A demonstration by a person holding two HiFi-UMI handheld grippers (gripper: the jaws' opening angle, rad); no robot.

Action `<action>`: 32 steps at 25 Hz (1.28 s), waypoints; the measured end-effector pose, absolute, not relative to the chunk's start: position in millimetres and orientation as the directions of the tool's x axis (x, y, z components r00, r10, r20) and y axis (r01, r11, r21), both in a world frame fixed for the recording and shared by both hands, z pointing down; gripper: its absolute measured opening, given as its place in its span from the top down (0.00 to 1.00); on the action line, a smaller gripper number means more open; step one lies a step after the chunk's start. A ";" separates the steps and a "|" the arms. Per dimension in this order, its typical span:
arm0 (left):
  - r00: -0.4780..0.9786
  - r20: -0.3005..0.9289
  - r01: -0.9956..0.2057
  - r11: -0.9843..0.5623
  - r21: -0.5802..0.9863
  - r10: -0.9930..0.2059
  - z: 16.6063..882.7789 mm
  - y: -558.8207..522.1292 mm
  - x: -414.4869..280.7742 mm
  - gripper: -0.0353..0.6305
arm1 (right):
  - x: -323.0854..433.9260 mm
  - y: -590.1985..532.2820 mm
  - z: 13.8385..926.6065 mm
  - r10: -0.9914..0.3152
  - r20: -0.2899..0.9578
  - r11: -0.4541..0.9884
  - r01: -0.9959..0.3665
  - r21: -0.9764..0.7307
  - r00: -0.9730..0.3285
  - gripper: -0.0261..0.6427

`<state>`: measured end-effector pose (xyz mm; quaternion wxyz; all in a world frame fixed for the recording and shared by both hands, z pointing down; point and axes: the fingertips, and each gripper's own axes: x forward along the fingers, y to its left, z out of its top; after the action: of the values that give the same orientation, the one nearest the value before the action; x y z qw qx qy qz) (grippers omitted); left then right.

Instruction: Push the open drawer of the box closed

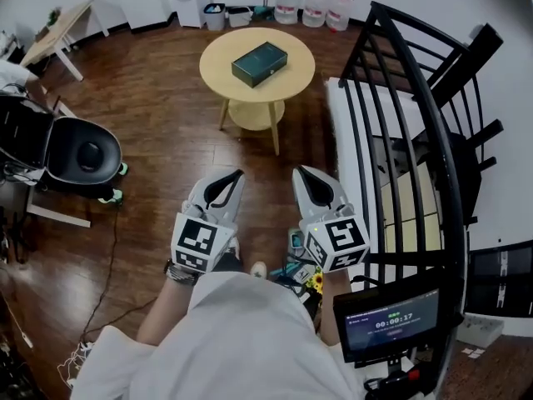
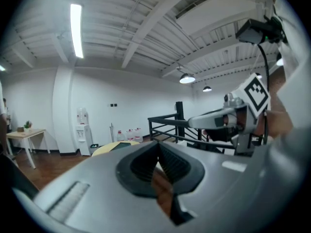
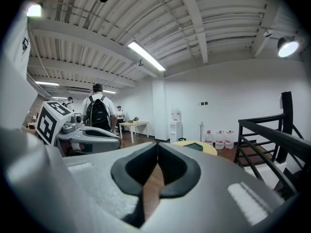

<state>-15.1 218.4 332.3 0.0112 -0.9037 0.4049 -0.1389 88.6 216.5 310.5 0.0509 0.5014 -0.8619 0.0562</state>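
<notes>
Dark-green box is lying well ahead as you are holding left gripper and right gripper clenched, empty, roughly equally near.

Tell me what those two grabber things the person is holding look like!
The left gripper and the right gripper look the same: smooth, light grey shells that narrow like a bird's beak, with black ribbed pads inside. Each has a white cube on the back, printed with black square markers. The person wears a white top.
</notes>
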 end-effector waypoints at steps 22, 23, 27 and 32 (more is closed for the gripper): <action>0.627 0.202 -0.733 -0.658 -0.174 -0.752 311.0 226.6 -54.1 0.94 | 46.5 233.9 283.4 -0.858 0.110 0.505 -0.863 0.006 -0.501 0.96; 0.630 0.203 -0.730 -0.661 -0.174 -0.750 311.7 226.6 -53.2 0.94 | 47.3 233.4 283.9 -0.860 0.112 0.502 -0.865 0.005 -0.498 0.96; 0.634 0.207 -0.727 -0.666 -0.166 -0.745 317.4 227.2 -53.3 0.94 | 45.6 235.2 288.4 -0.858 0.119 0.504 -0.864 0.005 -0.500 0.96; 0.639 0.203 -0.725 -0.669 -0.165 -0.742 315.2 223.6 -56.2 0.94 | 41.3 230.4 286.0 -0.856 0.120 0.508 -0.862 0.011 -0.503 0.96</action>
<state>-56.2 223.6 315.2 0.0343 -0.9046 0.4054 -0.1273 41.3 230.4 286.0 0.0548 0.4956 -0.8665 0.0251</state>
